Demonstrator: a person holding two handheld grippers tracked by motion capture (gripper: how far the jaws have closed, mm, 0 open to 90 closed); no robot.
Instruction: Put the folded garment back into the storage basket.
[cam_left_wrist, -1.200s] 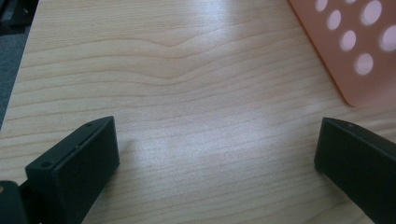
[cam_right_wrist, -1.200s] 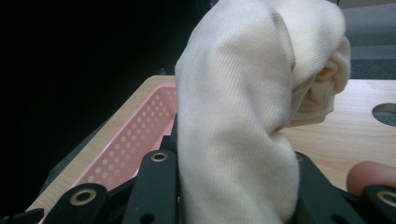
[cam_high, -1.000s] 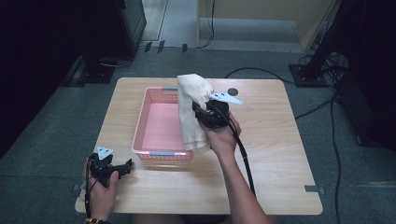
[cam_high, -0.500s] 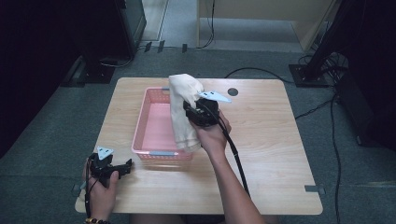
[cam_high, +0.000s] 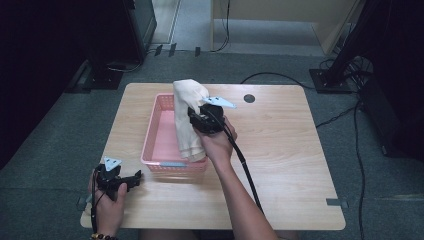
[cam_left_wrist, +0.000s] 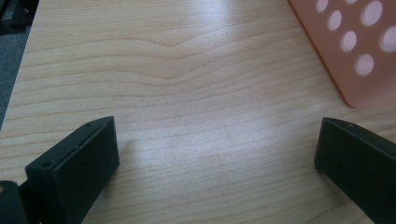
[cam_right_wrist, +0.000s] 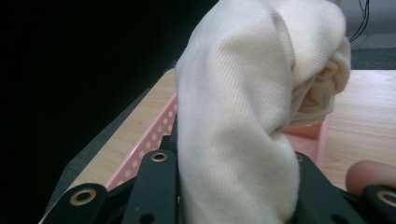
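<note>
Here's the bench (cam_high: 280, 165), pale wood, taking up most of what I see from above. On its left half sits the pink basket (cam_high: 160, 145), long side running from near edge to far edge, round holes punched through its walls. The near end wall stands a little back from the bench's near edge.

Now the cream cloth (cam_high: 187, 120). My right tongs (cam_high: 196, 119) are pinching it, jaws pressed together on a thick bunch of fabric, and it hangs over the basket's right wall, the lower hem dangling toward the near right corner of the basket. In the right gripper view the cloth (cam_right_wrist: 243, 121) rises straight out of the jaws: fine ribbed knit, off-white, folded over itself into a soft roll at the top, no pattern that I can make out.

I reckon it's light, limp and not slippery at all; it will sag and swing wherever it isn't supported, and nothing about it can break. Gripping a gathered bunch near the middle, as I have it, looks right; a single edge would let the rest unroll and catch on the basket's rim.

My left tongs (cam_high: 131, 180) rest spread and empty at the bench's near left corner, bare wood between the jaws, the basket's corner (cam_left_wrist: 359, 46) just ahead.
</note>
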